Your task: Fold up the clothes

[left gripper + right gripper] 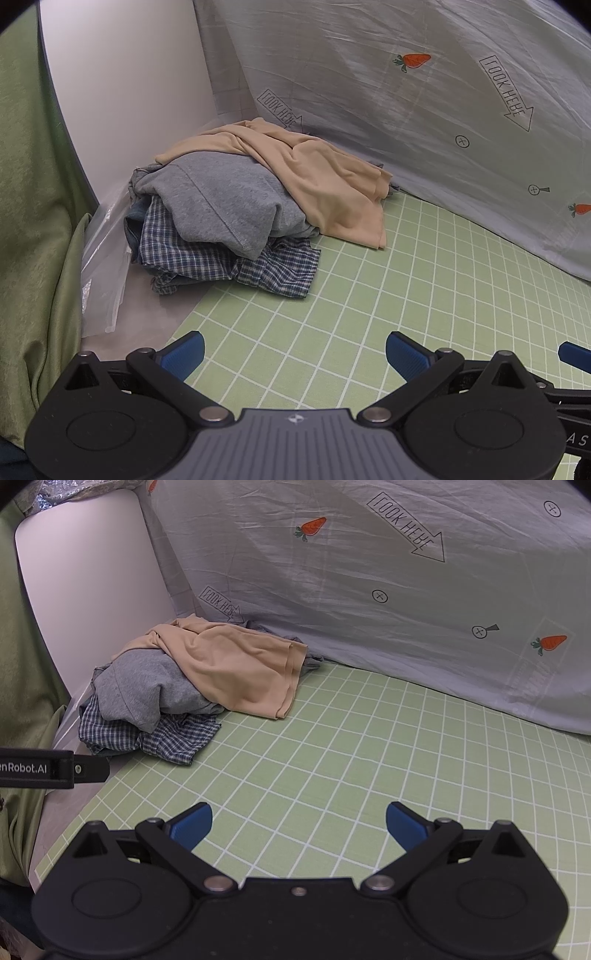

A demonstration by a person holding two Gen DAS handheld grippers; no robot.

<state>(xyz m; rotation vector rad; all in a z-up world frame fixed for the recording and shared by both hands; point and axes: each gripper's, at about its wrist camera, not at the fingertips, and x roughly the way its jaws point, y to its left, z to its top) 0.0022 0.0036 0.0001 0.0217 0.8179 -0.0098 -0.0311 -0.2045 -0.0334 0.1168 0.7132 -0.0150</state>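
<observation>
Beige top layer: a soft beige jersey garment (317,177) is draped over the crumpled pile of clothes (229,214), its loose hem trailing onto the green grid-printed mat (406,280).
Beneath it: a grey knit sweatshirt (214,199), then a blue-and-white checked shirt (229,266).
Pile position: far left corner of the mat, against the white panel (129,92) and the grey carrot-print sheet (406,92).
Left gripper (294,356): blue pads spread wide, empty, low over the mat; the pile lies ahead and slightly left.
Right gripper (299,827): also wide and empty; the pile lies ahead and well left.
Nearer tool: the left, by my judgement.
Open room: bare mat ahead and right for spreading; left edge hemmed by a green curtain (33,221) and clear plastic (103,280).
</observation>
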